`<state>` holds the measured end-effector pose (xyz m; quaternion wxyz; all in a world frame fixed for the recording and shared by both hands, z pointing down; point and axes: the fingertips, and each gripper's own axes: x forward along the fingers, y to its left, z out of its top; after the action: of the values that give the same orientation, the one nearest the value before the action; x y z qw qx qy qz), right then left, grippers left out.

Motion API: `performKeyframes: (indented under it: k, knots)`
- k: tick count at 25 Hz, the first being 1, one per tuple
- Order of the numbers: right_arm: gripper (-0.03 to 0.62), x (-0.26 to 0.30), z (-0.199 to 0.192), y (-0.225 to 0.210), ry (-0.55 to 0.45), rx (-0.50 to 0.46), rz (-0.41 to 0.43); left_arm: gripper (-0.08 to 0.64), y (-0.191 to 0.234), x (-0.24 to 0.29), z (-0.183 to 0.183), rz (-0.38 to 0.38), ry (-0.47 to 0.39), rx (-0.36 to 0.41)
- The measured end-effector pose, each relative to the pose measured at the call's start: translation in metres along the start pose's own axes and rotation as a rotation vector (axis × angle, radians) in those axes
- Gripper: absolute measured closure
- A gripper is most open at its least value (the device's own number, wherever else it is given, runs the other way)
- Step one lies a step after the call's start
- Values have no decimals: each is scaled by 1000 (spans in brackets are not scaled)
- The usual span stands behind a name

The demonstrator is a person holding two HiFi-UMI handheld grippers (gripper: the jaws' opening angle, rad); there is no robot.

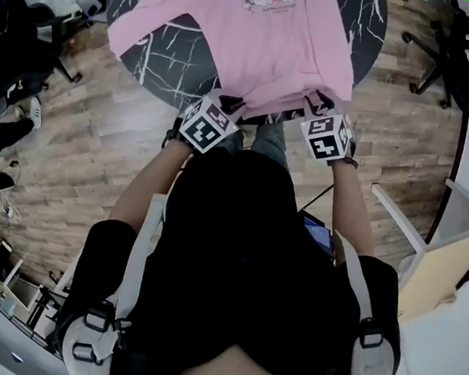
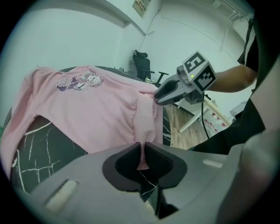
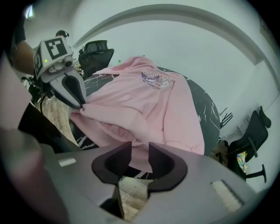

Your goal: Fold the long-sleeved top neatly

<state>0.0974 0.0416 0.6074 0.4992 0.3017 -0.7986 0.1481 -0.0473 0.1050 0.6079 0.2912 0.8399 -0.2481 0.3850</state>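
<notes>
- Dark marbled round table (image 1: 160, 61), pink long-sleeved top (image 1: 260, 34) spread over it.
- Left gripper (image 2: 142, 151) pinched tight on the hem, 6 o'clock edge.
- Right gripper (image 3: 136, 159) clamps bunched hem alongside.

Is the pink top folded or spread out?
Spread: the top lies flat, print up, on the table; only its near hem is bunched, pinched by the left claw and the right claw.
</notes>
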Motion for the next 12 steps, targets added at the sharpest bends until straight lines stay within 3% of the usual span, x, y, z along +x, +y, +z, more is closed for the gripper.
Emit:
performKeyframes:
  k: [12]
  knots:
    - [465,6,-6,-13,57,-15,-65,534,6,-42,-21,40,-69,-48]
